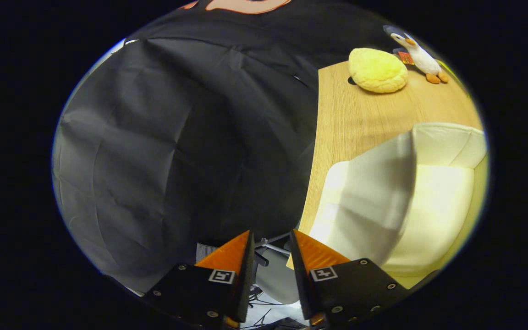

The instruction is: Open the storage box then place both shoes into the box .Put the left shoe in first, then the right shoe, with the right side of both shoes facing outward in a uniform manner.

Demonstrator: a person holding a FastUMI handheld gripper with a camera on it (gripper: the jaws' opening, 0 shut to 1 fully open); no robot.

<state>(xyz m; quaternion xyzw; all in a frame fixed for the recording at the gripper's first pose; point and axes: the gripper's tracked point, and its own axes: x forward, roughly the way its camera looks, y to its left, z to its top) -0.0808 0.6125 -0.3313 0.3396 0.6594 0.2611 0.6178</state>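
Pale cream storage box (433, 206) on wooden table, lid (374, 201) raised, interior showing

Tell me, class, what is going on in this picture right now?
A person's handheld gripper has its fingers open with nothing between them, pointing past the edge of a wooden table toward the black cloth wall. Beside the fingers a white storage box sits on the table with its flap raised. Further back lie a yellow plush cushion and a toy penguin. The box looks open; the next step would be placing the shoes.
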